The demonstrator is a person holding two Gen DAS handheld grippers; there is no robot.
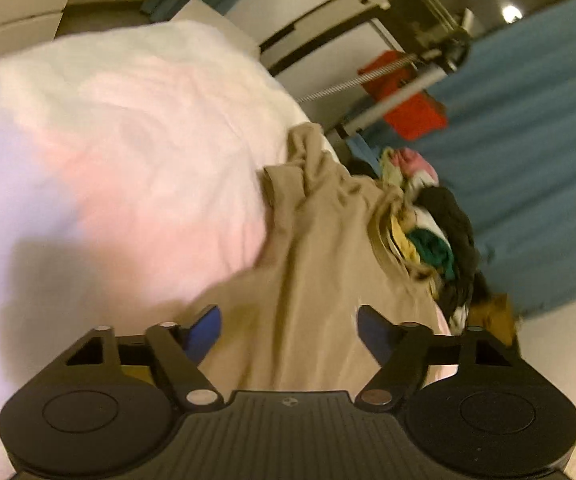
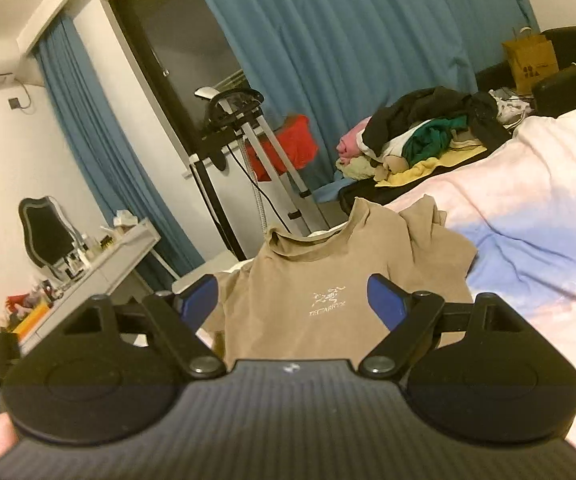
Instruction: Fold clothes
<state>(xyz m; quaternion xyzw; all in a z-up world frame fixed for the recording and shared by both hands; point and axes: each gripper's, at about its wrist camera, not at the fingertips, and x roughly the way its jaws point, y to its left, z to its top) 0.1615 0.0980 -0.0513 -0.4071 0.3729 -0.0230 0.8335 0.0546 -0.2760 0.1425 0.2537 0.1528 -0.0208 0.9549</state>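
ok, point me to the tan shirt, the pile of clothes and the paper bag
tan shirt [image 2: 328, 280]: right wrist view, chest just above the logo.
pile of clothes [image 2: 428, 132]: right wrist view, green garment mid-pile.
paper bag [image 2: 532, 60]: right wrist view, front face.

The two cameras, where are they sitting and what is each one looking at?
Left wrist: sits on the left gripper, tilted, looking down at the tan T-shirt on the bed; only its fingers show.
Right wrist: sits on the right gripper, looking across the shirt toward the blue curtains; a bit of hand shows.
Both share the shirt, the clothes pile and the curtains.
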